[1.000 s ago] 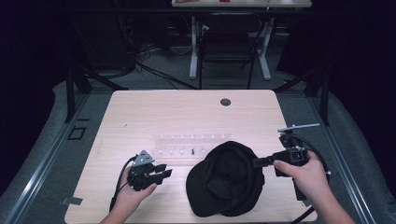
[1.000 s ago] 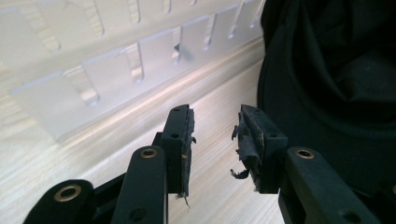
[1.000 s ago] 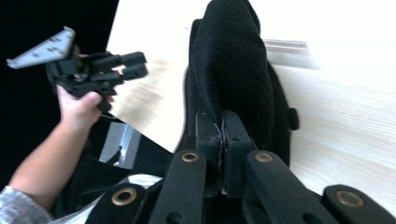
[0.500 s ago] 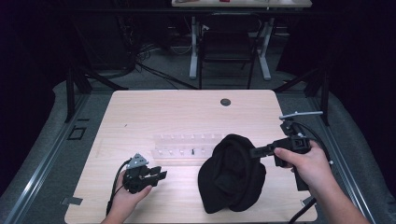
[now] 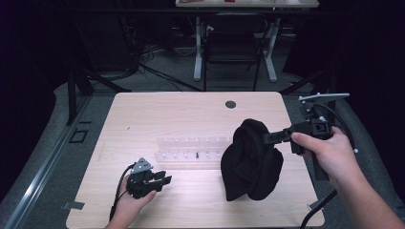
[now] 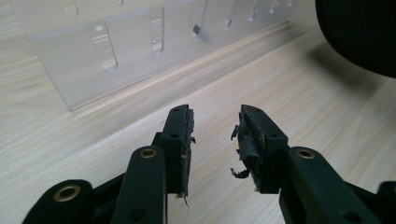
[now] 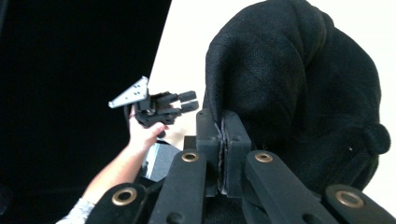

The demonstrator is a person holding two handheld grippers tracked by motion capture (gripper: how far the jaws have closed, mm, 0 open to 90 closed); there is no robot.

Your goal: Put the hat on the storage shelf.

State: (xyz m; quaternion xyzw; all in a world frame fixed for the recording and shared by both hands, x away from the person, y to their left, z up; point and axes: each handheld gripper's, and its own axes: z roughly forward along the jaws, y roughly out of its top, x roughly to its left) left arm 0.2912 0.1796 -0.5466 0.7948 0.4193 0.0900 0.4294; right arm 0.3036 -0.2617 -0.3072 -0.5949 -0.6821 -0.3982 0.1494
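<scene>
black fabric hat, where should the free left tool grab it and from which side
Probably the hanging lower edge of the black fabric hat, coming from its left side. The right tool pinches its upper right edge, so it dangles, and the open left tool sits left of it.

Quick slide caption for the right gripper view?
Right gripper pinches the edge of a black cap; the left gripper waits open beyond.
</scene>
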